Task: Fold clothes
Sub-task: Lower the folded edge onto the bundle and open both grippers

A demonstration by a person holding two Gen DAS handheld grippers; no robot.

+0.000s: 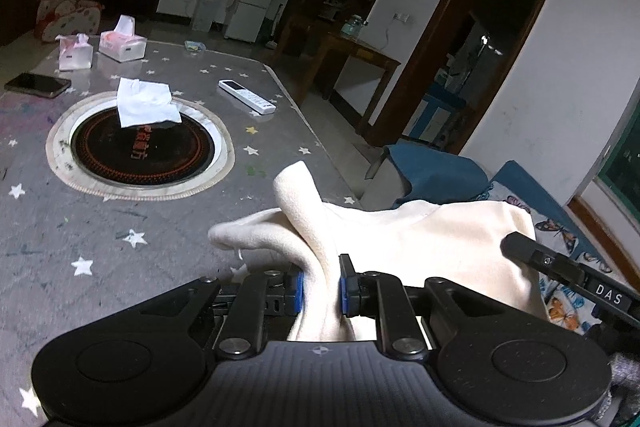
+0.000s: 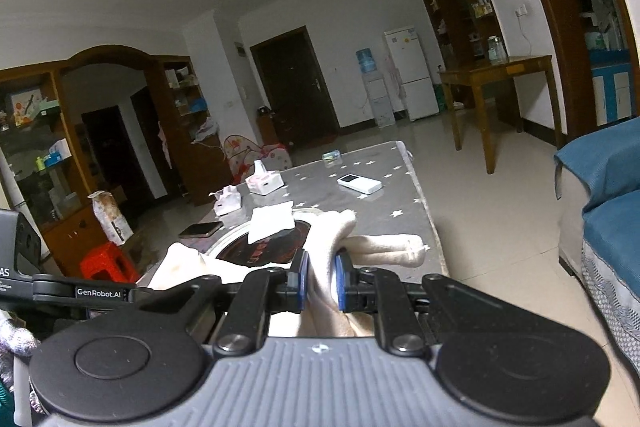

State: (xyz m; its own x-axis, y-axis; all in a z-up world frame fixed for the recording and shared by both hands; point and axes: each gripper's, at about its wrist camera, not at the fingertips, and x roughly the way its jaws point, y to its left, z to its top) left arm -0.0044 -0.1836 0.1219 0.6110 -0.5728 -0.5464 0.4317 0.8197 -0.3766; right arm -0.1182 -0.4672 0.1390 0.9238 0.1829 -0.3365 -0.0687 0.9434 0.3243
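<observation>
Cream fleece garment (image 1: 420, 239), bunched at the table's near edge, just short of the round black cooktop (image 1: 142, 151). Pinched by the left gripper (image 1: 322, 285) and by the right gripper (image 2: 320, 281), each clamped on a fold. Beyond the cooktop: remote (image 1: 247, 96), phone (image 1: 37, 85), tissue packs (image 1: 122, 45).

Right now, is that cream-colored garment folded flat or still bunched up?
Bunched up, not folded flat. The cream garment rises in loose humps, pinched between the left gripper fingers and the right gripper fingers above the starred table.
</observation>
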